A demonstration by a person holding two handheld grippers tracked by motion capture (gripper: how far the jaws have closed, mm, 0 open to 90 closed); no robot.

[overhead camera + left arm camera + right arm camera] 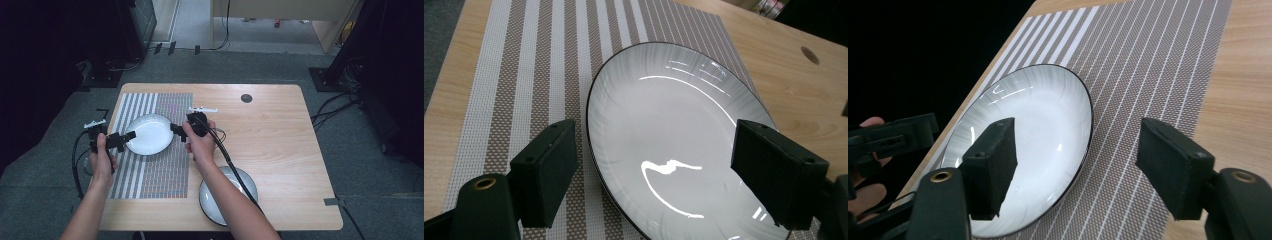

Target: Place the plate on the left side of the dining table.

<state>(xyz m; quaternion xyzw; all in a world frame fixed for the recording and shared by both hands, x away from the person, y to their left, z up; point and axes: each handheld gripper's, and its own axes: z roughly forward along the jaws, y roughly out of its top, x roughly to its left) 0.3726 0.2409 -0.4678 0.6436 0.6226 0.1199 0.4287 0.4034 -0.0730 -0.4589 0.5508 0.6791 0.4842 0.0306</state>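
A white plate (149,134) with a thin dark rim and faint radial grey streaks is seen on a brown-and-white striped woven mat (150,170). The bench (280,145) is pale wood-grained; both tools are black.

text: none legible | labels: none | brands: none | numbers: none

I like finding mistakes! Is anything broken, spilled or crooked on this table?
Nothing stands out. The plate lies flat and whole on the striped placemat, which sits straight on the table. A second plate lies near the table's front edge. Both the left gripper and right gripper are open beside the plate.
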